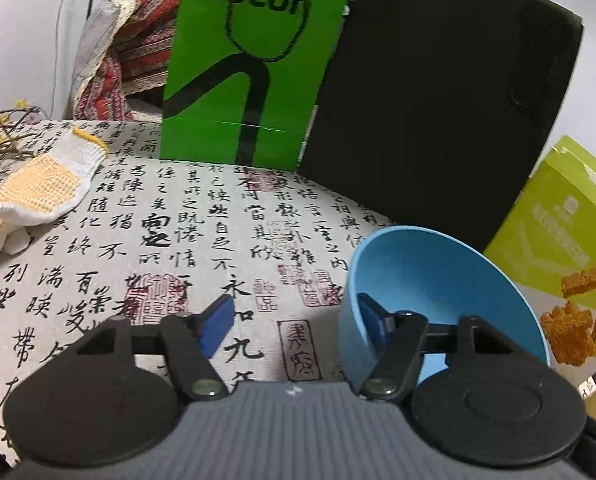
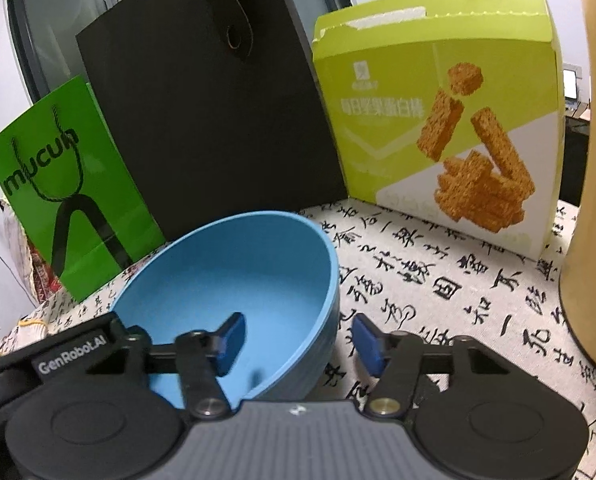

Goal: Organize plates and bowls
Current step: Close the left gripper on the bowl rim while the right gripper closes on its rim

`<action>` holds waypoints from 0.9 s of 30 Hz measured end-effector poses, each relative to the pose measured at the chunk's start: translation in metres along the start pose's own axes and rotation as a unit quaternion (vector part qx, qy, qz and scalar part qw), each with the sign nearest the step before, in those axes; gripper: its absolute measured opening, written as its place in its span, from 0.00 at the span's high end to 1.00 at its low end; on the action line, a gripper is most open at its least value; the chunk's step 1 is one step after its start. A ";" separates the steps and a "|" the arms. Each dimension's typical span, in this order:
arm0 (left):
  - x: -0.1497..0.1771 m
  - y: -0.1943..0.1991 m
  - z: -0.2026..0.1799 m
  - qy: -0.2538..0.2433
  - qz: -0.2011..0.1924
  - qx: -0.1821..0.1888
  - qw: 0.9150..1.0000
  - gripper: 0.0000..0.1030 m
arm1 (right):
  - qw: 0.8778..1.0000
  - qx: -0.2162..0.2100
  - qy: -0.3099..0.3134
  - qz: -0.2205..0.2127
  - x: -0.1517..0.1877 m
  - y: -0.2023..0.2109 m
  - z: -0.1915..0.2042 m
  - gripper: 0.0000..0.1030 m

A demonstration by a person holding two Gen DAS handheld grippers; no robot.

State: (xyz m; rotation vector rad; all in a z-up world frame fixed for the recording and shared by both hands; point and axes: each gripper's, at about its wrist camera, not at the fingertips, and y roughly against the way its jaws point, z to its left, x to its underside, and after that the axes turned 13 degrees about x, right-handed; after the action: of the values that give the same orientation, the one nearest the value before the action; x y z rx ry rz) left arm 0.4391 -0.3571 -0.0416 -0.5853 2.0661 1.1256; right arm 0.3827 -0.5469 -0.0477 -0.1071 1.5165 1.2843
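Note:
A blue bowl (image 1: pixel 438 292) stands on the calligraphy tablecloth (image 1: pixel 146 240); it also shows in the right wrist view (image 2: pixel 234 276). My left gripper (image 1: pixel 294 320) is open, its right finger inside the bowl and its left finger outside, straddling the bowl's left rim. My right gripper (image 2: pixel 296 340) is open, its left finger inside the bowl and its right finger outside, straddling the right rim. Neither pair of pads presses the wall. No plates are visible.
A green paper bag (image 1: pixel 250 64), a black bag (image 1: pixel 438 100) and a yellow-green snack box (image 2: pixel 438 120) stand behind the bowl. A work glove (image 1: pixel 38 196) lies at far left. A tan cylinder (image 2: pixel 594 200) stands at right.

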 end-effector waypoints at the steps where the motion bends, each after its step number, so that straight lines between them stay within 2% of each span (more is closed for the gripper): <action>1: 0.000 -0.001 -0.001 -0.002 0.001 0.003 1.000 0.43 | 1.000 0.002 0.000 0.002 0.000 0.000 0.000 0.50; 10: 0.001 -0.002 0.000 -0.001 0.007 0.015 1.000 0.61 | 1.000 0.001 -0.007 0.017 0.001 -0.003 -0.001 0.69; 17: 0.002 -0.003 -0.005 -0.020 0.008 0.016 1.000 0.72 | 1.000 0.005 -0.009 0.017 0.000 -0.002 -0.001 0.75; 21: 0.003 -0.003 -0.007 -0.027 0.009 0.015 0.999 0.77 | 1.000 0.007 -0.011 0.018 0.000 -0.002 -0.001 0.84; 23: 0.003 -0.004 -0.007 -0.028 0.009 0.018 0.999 0.83 | 1.000 0.007 -0.013 0.019 0.000 -0.002 -0.001 0.85; 27: 0.003 -0.004 -0.009 -0.038 0.007 0.018 0.999 0.86 | 1.000 0.007 -0.012 0.015 0.000 0.000 0.000 0.89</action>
State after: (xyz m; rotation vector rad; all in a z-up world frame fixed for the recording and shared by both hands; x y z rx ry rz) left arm 0.4363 -0.3673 -0.0431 -0.5027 2.0231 1.1008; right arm 0.3825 -0.5472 -0.0480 -0.0603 1.5116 1.2945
